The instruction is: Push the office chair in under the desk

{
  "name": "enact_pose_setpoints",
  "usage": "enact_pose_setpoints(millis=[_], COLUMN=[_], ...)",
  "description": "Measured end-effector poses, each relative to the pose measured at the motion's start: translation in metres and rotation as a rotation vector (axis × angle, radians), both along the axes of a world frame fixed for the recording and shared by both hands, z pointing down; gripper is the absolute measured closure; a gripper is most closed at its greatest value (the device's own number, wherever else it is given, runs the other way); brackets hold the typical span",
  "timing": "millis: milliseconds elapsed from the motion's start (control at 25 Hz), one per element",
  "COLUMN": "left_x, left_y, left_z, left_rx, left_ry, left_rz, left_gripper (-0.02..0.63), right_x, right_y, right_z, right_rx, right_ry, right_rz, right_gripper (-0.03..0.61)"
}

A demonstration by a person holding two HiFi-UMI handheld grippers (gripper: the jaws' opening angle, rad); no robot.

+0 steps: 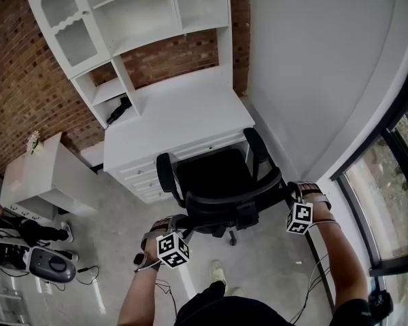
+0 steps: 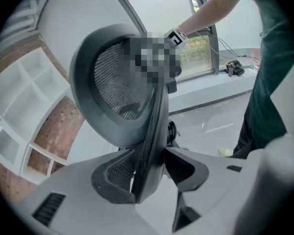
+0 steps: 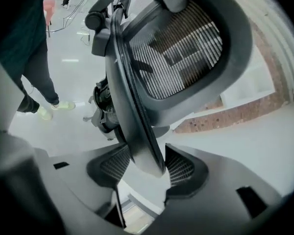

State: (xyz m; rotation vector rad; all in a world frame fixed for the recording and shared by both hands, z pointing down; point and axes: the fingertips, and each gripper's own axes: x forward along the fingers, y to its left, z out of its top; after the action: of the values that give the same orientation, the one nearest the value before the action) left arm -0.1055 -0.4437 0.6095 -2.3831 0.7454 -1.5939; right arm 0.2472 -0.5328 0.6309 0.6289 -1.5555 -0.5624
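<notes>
The black office chair (image 1: pixel 214 175) stands in front of the white desk (image 1: pixel 183 111), its seat front at the desk's edge and its armrests just short of the drawers. Its mesh backrest (image 1: pixel 234 199) faces me. My left gripper (image 1: pixel 180 221) is at the backrest's left rim and my right gripper (image 1: pixel 290 191) at its right rim. In the left gripper view the rim (image 2: pixel 149 131) runs between the jaws of the left gripper (image 2: pixel 149 168), the pads standing slightly off it. In the right gripper view the rim (image 3: pixel 134 126) passes between the right gripper (image 3: pixel 142 163), with a gap at one pad.
A white hutch with shelves (image 1: pixel 122 19) tops the desk against a brick wall (image 1: pixel 20 80). A small white side table (image 1: pixel 41 175) and a floor appliance (image 1: pixel 51 263) are at the left. A white wall (image 1: pixel 313 60) and window frame (image 1: pixel 387 182) close the right.
</notes>
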Motion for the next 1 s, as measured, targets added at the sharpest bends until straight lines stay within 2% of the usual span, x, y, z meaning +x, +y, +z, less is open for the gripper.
enact_pose_setpoints(millis=[160,240,280,360,480,600,760,840,1000], left_x=[0.0,-0.001,0.0,0.003,0.013,0.023,0.039,0.045,0.061], left_y=[0.005,0.008,0.01,0.014,0.021,0.03,0.04,0.043,0.054], left_z=[-0.022,-0.032,-0.036,-0.045,-0.057,-0.065,-0.082,-0.092,-0.115], left_rx=[0.017,0.026,0.026,0.012,-0.021,-0.048,-0.096,-0.089,-0.043], left_ry=[0.11,0.155,0.184,0.281,0.467,0.589,0.766,0.827,0.9], left_rz=[-0.069,-0.096,-0.111,-0.155,-0.234,-0.278,-0.345,-0.37,-0.376], left_gripper=[0.427,0.437,0.443,0.453,0.469,0.484,0.504,0.534,0.579], right_x=[0.009,0.012,0.012,0.007,-0.004,-0.016,-0.04,-0.055,-0.077], right_y=[0.011,0.019,0.023,0.034,0.054,0.074,0.096,0.107,0.128], right_z=[-0.024,-0.039,-0.047,-0.062,-0.083,-0.099,-0.116,-0.125,-0.141], right_rx=[0.063,0.104,0.118,0.138,0.153,0.161,0.154,0.145,0.116], right_ry=[-0.066,-0.124,-0.161,-0.244,-0.397,-0.538,-0.697,-0.775,-0.915], right_rz=[0.085,0.133,0.156,0.201,0.277,0.338,0.366,0.371,0.404], right_gripper=[0.39,0.457,0.466,0.491,0.518,0.529,0.535,0.537,0.544])
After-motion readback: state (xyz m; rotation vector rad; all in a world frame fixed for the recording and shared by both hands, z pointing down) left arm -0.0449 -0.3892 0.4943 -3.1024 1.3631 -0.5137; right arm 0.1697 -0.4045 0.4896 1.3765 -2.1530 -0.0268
